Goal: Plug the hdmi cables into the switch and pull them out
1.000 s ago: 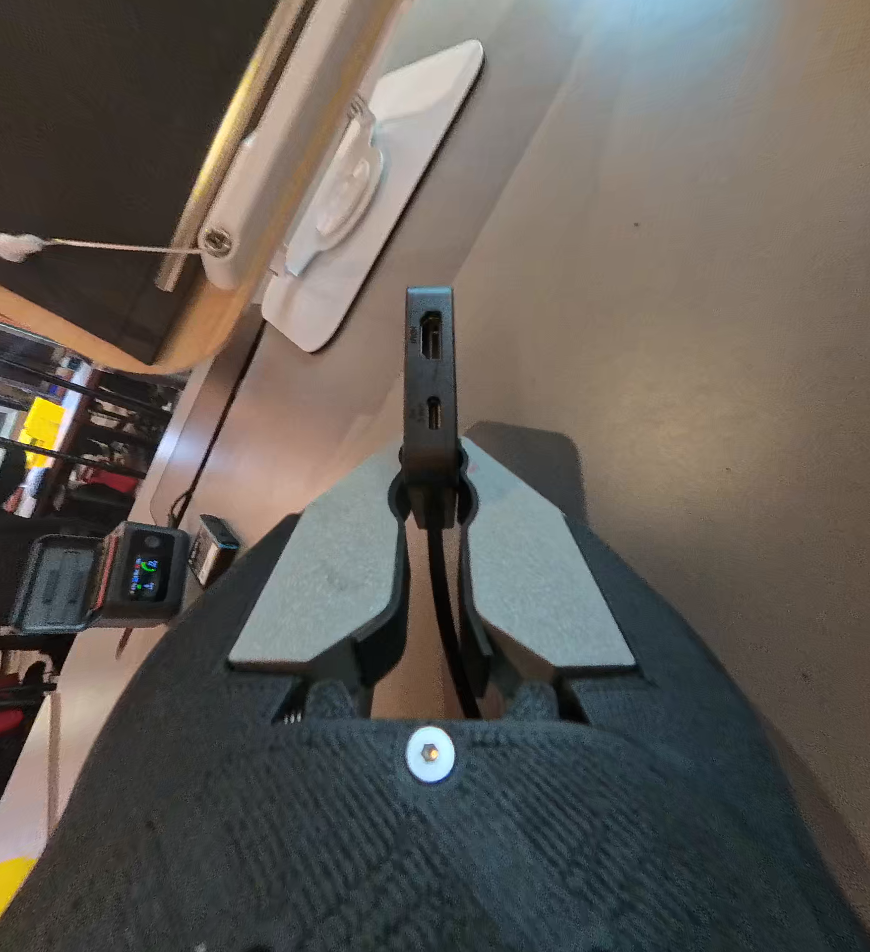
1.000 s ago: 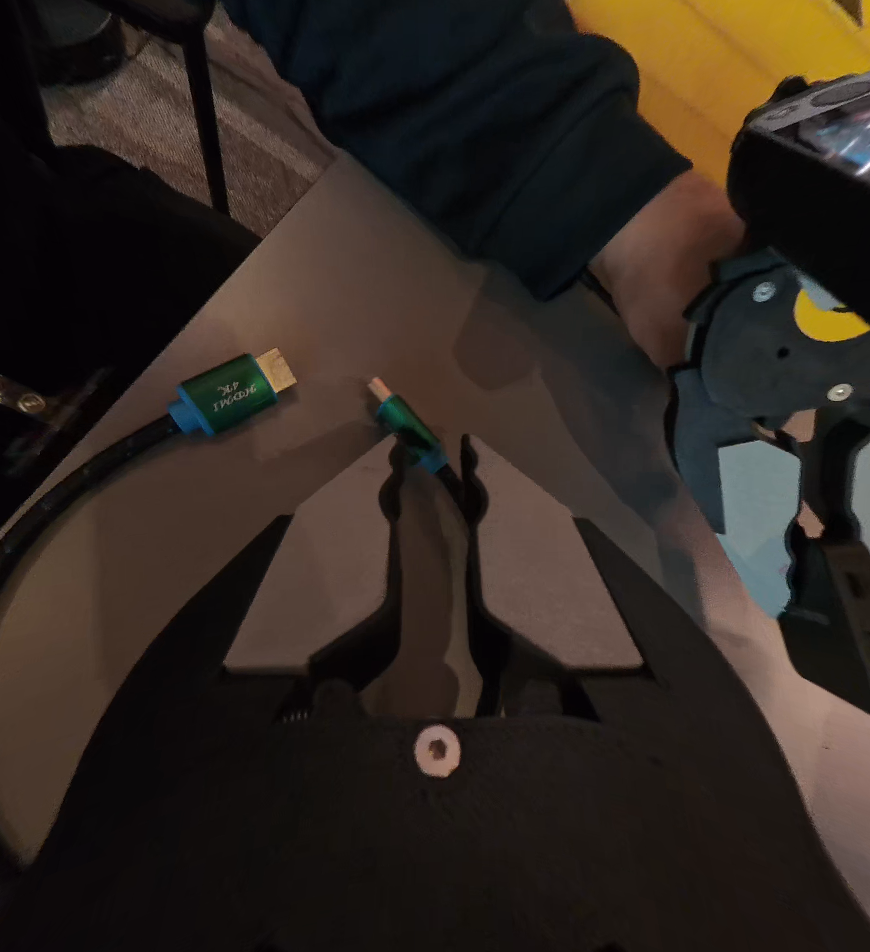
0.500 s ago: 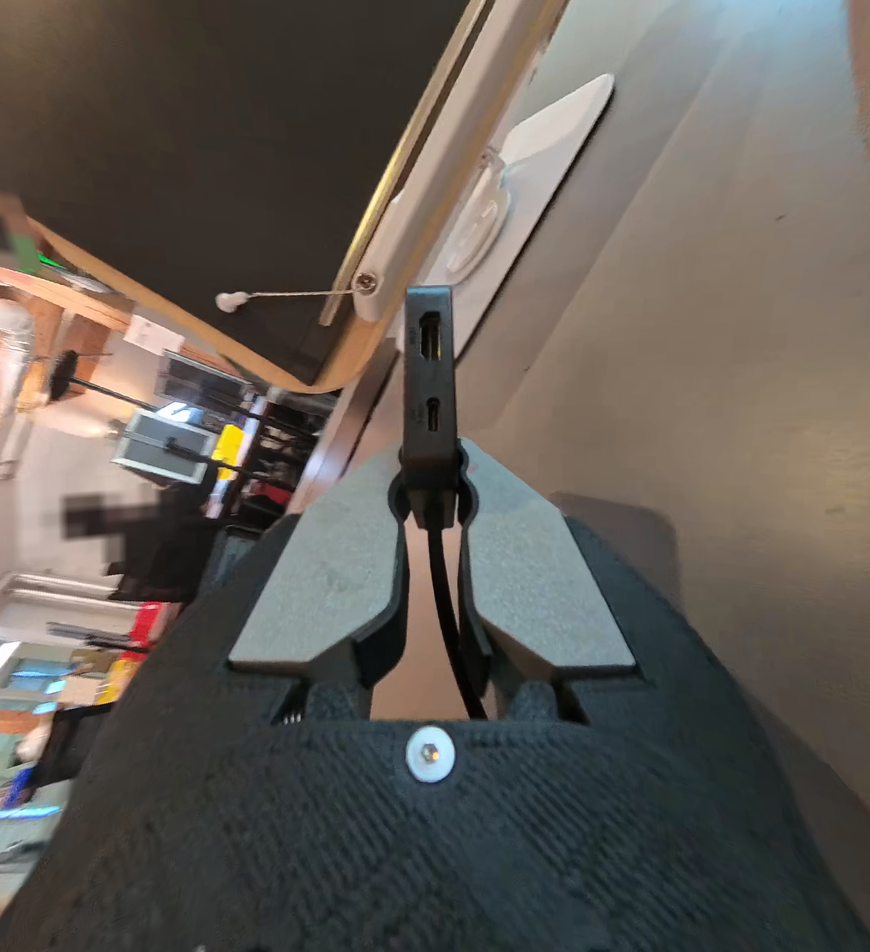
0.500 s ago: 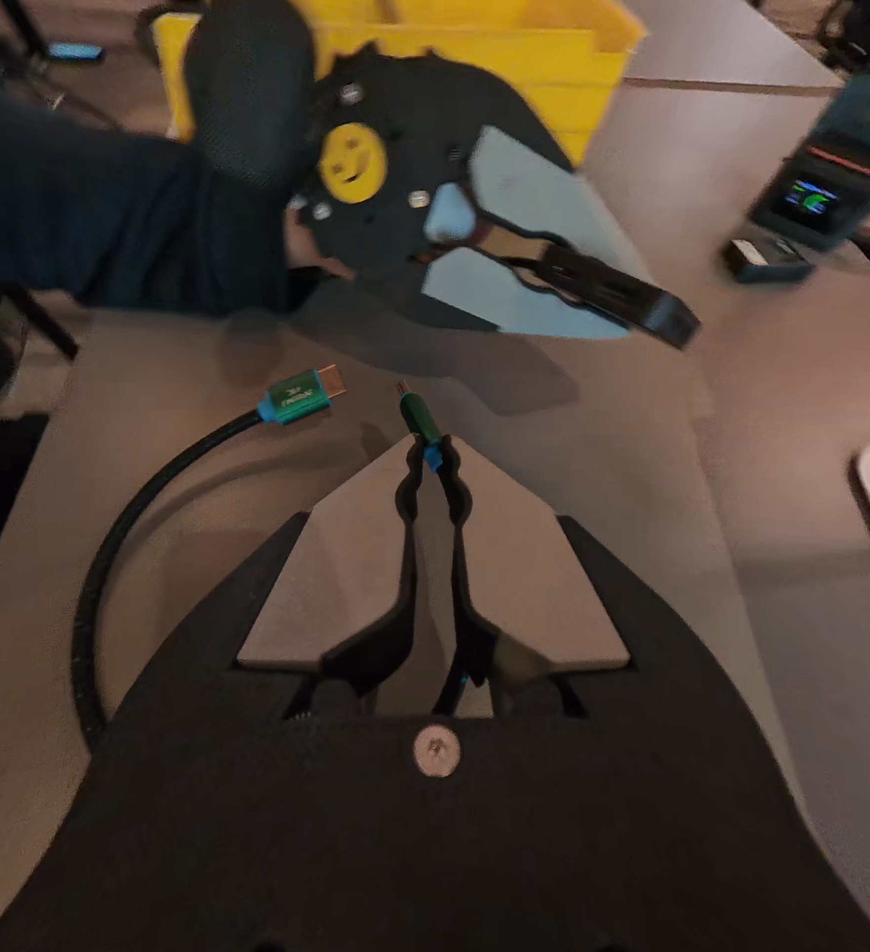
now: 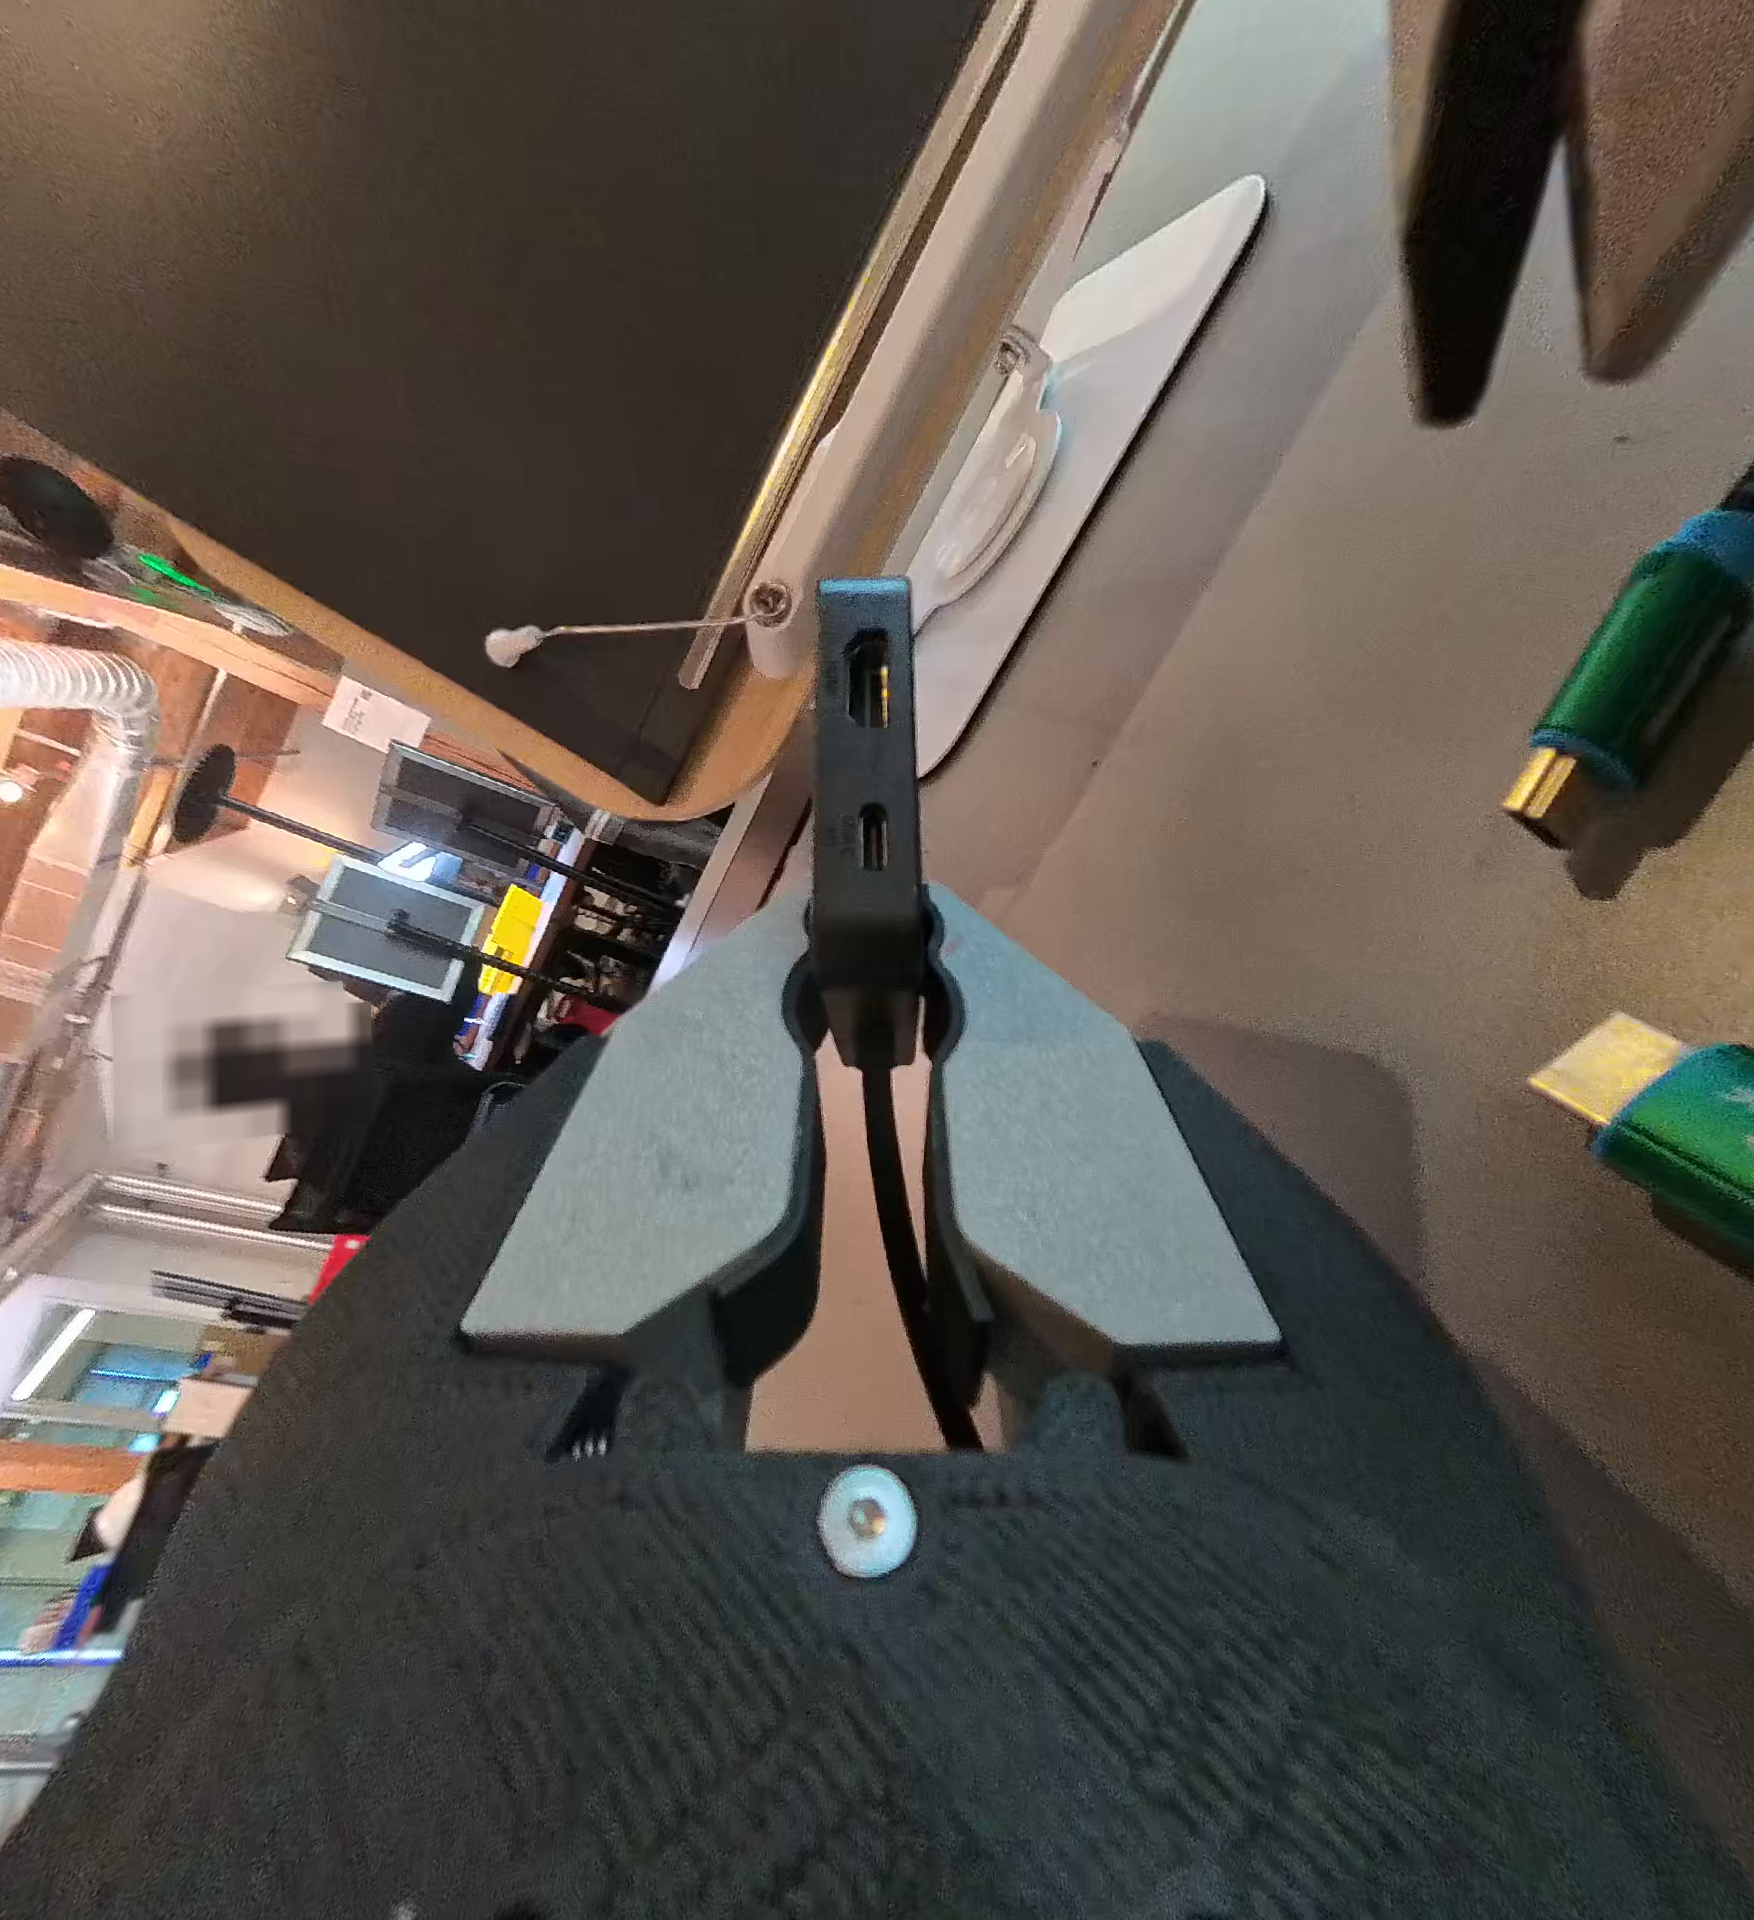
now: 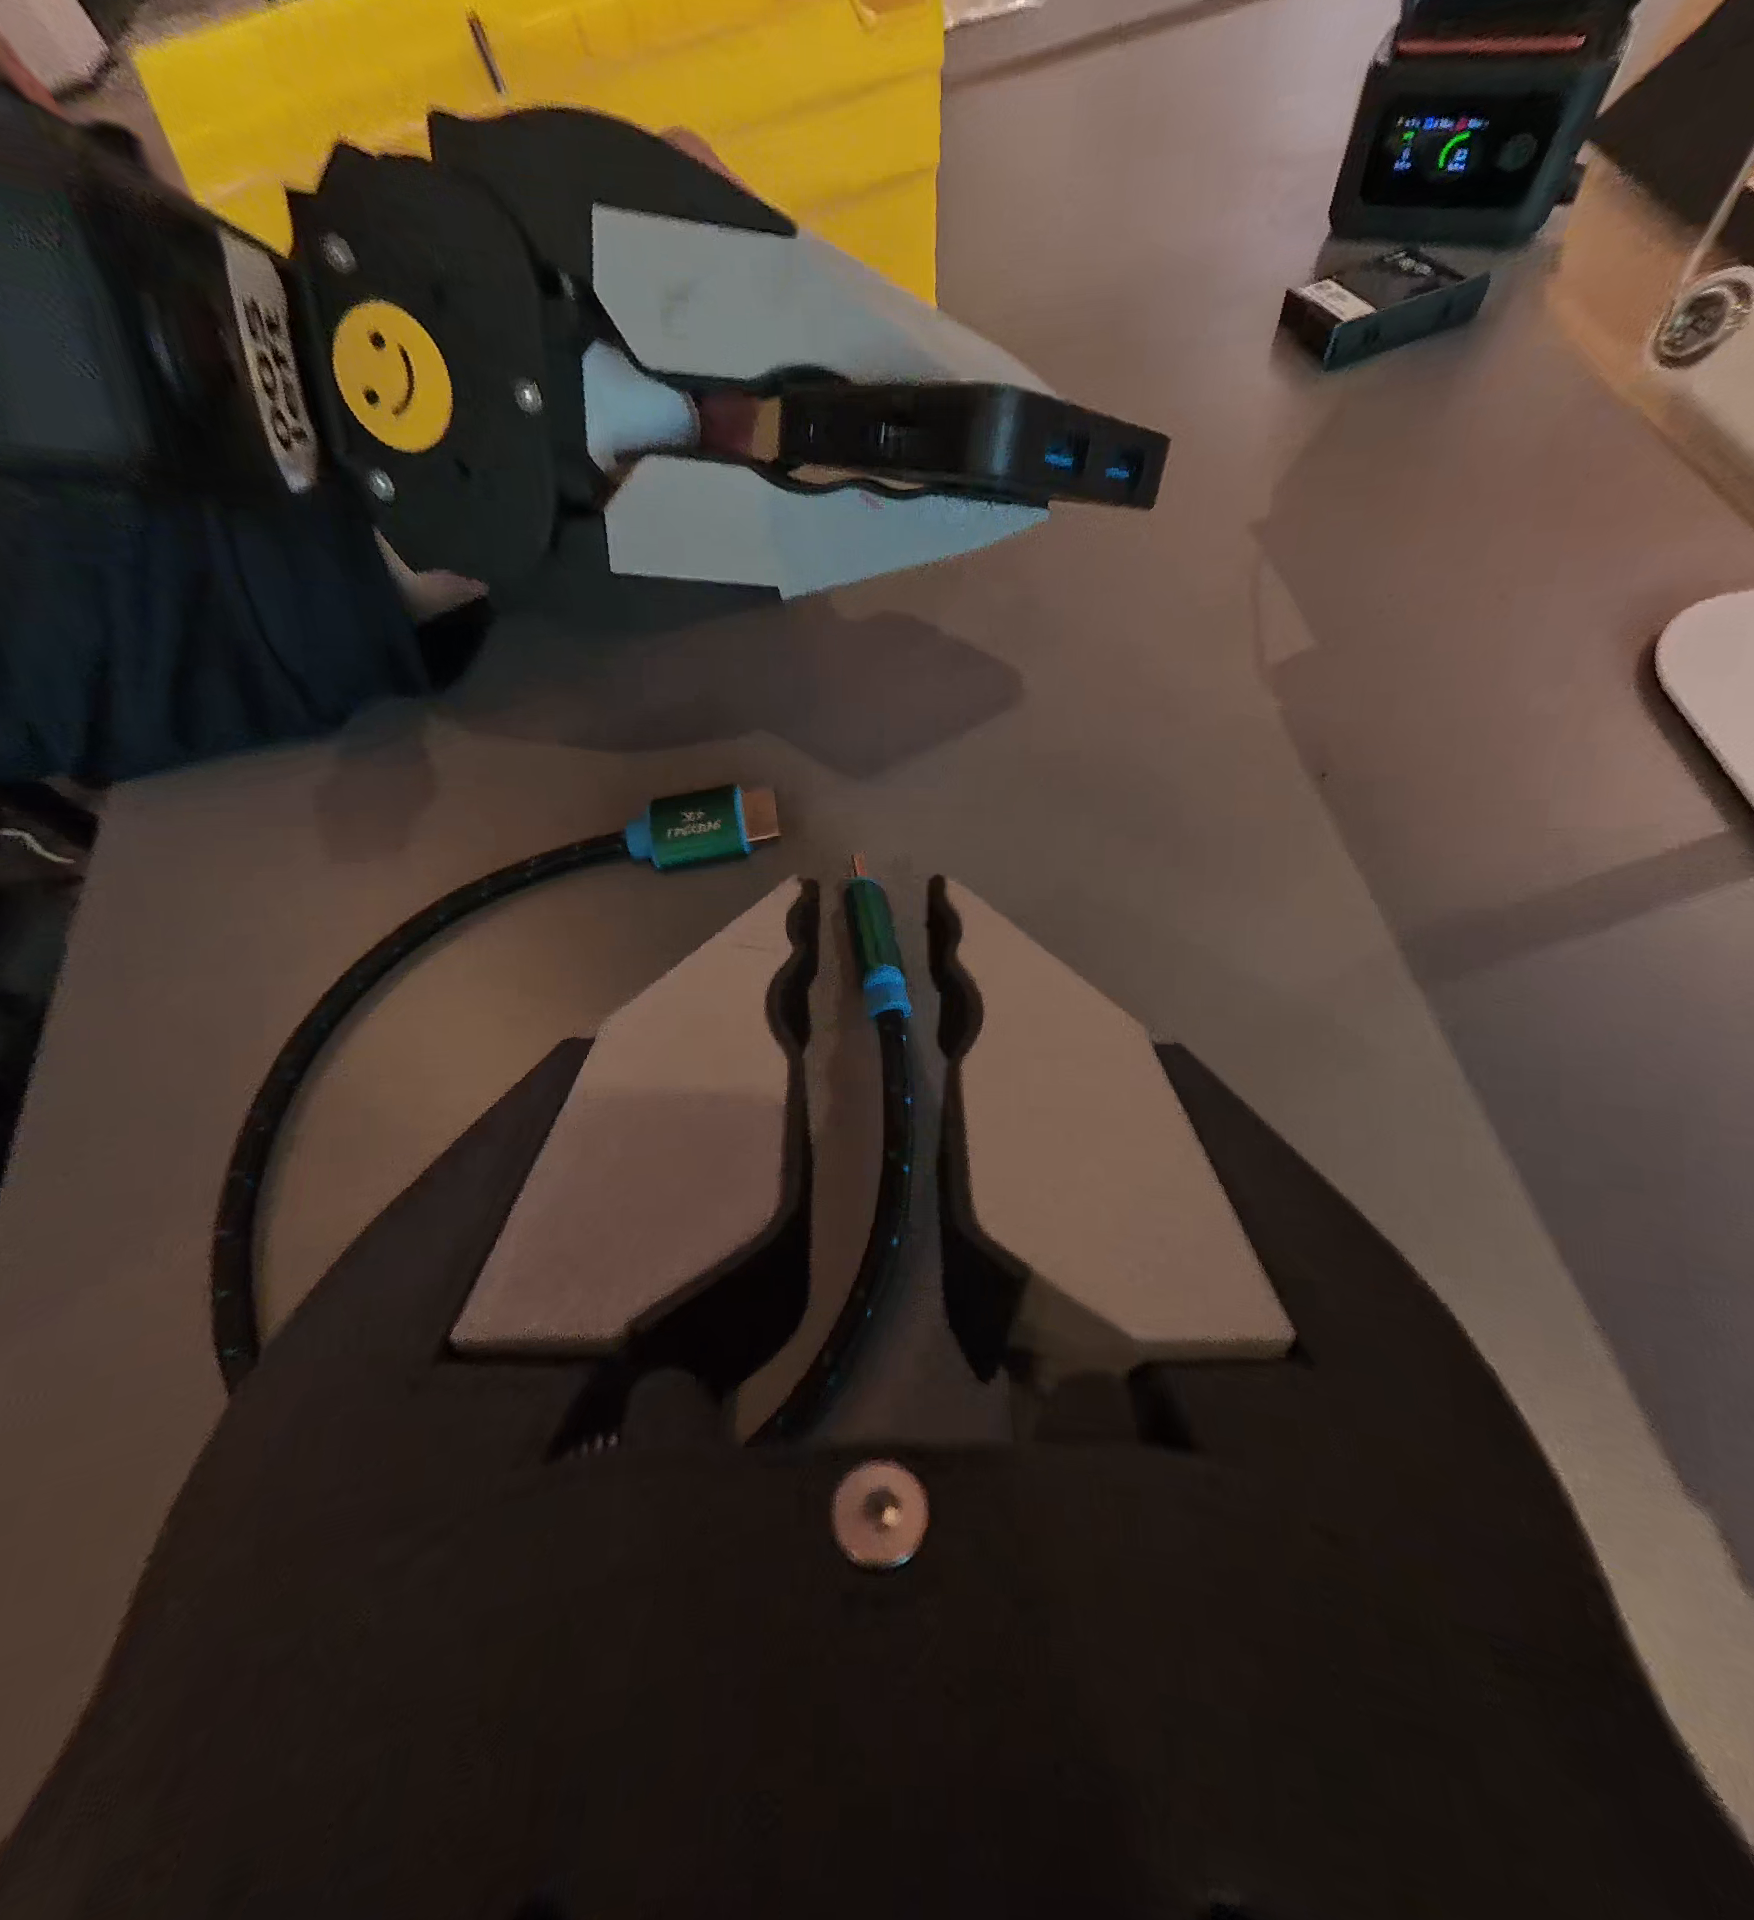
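The left gripper (image 5: 868, 951) clamps the slim black rectangular switch (image 5: 865, 769); the right gripper (image 6: 868, 904), jaws parted, straddles a green metal-shelled HDMI plug (image 6: 871, 930).

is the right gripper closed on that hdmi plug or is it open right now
Open. The right gripper's fingers stand apart, and the green plug sits between them with a gap on each side, touching neither.

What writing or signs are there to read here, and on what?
Writing is not quoted; these bear it.
Green plug lying flat: pale lettering.
Switch: tiny marks beside ports, unreadable.
Left gripper: blurred white sticker, yellow smiley face.
Small screen: coloured figures, too small.
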Action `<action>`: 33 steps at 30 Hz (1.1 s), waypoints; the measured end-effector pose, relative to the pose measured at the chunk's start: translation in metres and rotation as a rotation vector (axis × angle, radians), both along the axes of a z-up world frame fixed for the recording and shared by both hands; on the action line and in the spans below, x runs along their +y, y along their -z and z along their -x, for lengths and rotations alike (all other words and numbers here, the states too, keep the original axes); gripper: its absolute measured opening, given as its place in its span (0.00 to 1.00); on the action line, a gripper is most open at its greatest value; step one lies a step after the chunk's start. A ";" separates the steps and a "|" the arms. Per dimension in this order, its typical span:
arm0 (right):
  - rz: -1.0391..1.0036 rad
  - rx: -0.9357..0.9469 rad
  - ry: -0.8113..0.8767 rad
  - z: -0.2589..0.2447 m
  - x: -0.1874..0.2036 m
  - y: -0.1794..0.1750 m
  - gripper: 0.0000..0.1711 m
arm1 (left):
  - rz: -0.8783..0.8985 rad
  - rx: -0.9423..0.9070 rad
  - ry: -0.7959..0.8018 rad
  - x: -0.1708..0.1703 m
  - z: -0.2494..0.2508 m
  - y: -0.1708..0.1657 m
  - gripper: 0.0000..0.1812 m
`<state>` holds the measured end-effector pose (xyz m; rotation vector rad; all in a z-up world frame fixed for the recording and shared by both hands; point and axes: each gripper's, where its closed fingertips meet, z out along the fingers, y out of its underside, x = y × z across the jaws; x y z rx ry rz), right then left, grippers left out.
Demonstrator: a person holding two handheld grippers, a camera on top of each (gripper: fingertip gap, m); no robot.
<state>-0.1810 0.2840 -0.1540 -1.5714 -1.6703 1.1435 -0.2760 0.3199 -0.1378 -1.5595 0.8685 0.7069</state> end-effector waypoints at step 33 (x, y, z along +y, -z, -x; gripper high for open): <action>-0.376 -0.096 0.080 0.013 0.000 0.016 0.17 | 0.097 -0.053 -0.037 0.003 0.007 0.016 0.06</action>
